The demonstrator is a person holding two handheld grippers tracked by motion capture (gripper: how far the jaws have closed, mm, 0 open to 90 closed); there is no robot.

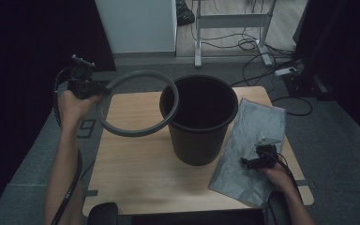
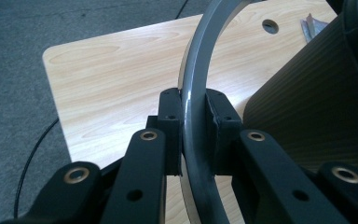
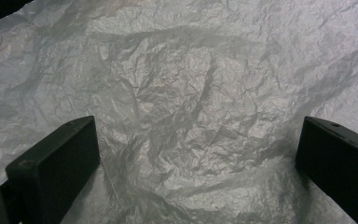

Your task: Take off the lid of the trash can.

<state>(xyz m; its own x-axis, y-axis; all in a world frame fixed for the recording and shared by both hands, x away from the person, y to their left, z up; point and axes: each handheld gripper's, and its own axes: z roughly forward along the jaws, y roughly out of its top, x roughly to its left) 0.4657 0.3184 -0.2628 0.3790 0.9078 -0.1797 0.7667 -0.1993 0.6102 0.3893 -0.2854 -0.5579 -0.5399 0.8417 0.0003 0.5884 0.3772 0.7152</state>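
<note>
Item: grey ring, clamped in my left gripper, jaws tight on its band, held in the air over the worktop's left edge, its far side overlapping the rim of the black bin at centre. Item: crumpled grey liner bag, flat at the right edge, under my right gripper, jaws apart. Step in hand, I judge: carrying the ring clear. Next: pinch up the bag to line the bin.

Smooth grey plastic ring, ribbed matt black bin, crinkled grey plastic bag, pale wood-grain table
</note>
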